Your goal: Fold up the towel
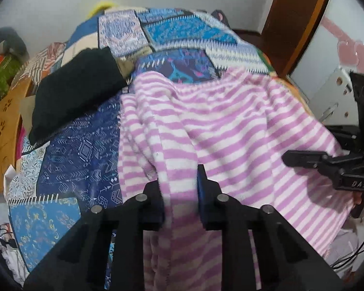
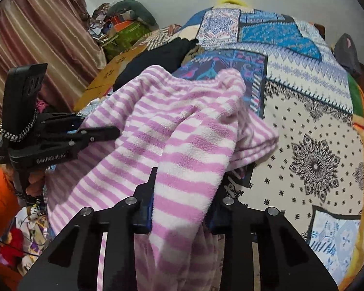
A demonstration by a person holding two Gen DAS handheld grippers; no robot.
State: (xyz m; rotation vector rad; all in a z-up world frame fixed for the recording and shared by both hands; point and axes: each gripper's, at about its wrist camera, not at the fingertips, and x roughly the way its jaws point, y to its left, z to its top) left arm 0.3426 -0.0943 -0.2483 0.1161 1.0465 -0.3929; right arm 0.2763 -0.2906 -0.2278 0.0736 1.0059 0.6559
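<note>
I have each hand-held gripper, left (image 1: 179, 194) and right (image 2: 182, 201), clamped on a near corner of the striped towel (image 1: 230, 126); the edge lifts evenly. The far half rests bunched on the bed (image 2: 303, 111), anchoring my fold.

Towel (image 1: 225, 126) lower end cut off at frame bottom behind both gripper bodies; towel hides part of the bedspread (image 2: 310, 111).

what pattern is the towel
Pink and white stripes on the towel; clearest in the left wrist view.
</note>
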